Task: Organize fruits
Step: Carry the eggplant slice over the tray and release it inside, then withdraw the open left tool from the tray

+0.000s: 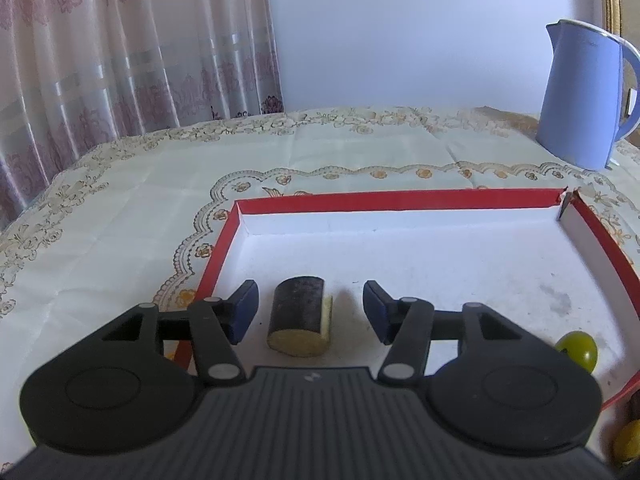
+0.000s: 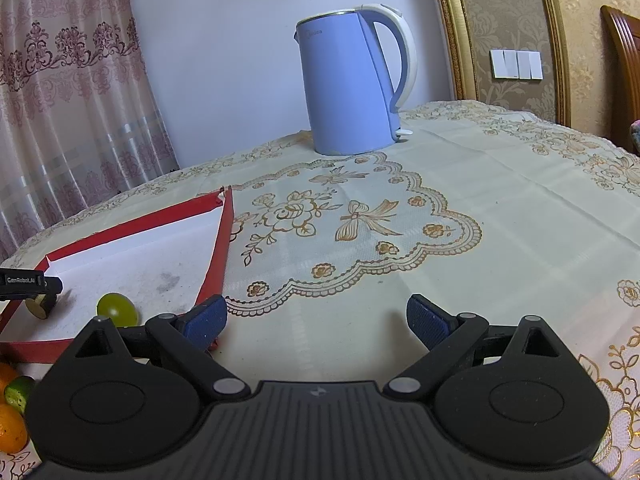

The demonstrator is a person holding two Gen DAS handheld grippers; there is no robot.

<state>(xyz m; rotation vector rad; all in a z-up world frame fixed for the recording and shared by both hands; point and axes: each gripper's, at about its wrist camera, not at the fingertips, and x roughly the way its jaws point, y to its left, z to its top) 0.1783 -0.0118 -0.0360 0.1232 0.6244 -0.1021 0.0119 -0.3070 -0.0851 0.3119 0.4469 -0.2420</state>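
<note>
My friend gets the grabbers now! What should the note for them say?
Left gripper: open, a dark-skinned cut fruit piece lies between its fingers inside the red tray, not pinched.
Right gripper: open, empty, over the tablecloth.
Done: the cut piece and a green grape are in the tray.
Left: orange and green fruits sit outside the tray's near edge; move them in.

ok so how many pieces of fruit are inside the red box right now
2. A dark-skinned cut piece lies near the red box's front left, between the open left gripper's fingers, untouched. A green grape sits toward the front right. The grippers may hide more.
</note>
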